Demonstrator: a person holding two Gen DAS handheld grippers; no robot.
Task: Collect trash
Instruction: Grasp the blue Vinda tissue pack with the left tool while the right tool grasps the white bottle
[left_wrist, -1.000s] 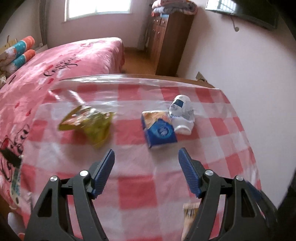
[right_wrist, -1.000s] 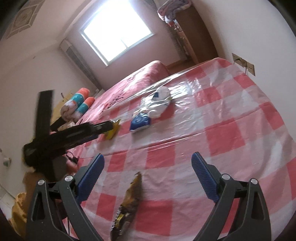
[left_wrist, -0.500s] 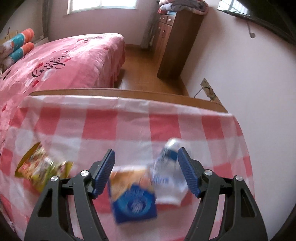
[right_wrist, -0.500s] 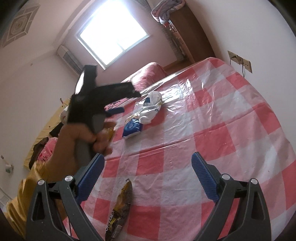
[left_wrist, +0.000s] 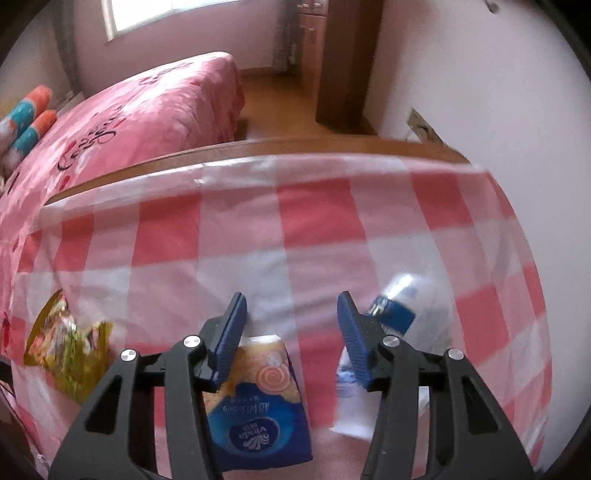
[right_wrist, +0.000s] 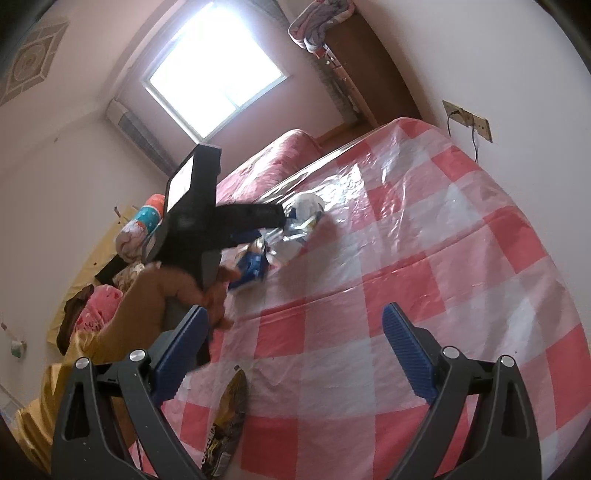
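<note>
My left gripper (left_wrist: 291, 325) hangs low over the red-checked table (left_wrist: 332, 229), its jaws closing. A blue and orange tissue pack (left_wrist: 258, 406) lies between its fingers, close to the left pad; the right pad stands clear of the pack. A crumpled white bottle with a blue label (left_wrist: 410, 310) lies just outside the right finger. A yellow-green snack wrapper (left_wrist: 62, 354) rests at the table's left edge. My right gripper (right_wrist: 295, 343) is open and holds nothing, above a dark snack wrapper (right_wrist: 225, 417). In the right wrist view a hand (right_wrist: 177, 291) holds the left gripper over the pack (right_wrist: 251, 266).
A bed with a pink cover (left_wrist: 129, 122) stands beyond the table's far wooden edge (left_wrist: 258, 147). A brown wardrobe (left_wrist: 343, 55) is against the far wall, and a wall socket (left_wrist: 421, 125) sits at the table's right side. Rolled bolsters (left_wrist: 29, 118) lie on the bed.
My left gripper has moved forward and down over the tissue pack and the white bottle, and its jaws have narrowed. The right gripper has hardly moved.
</note>
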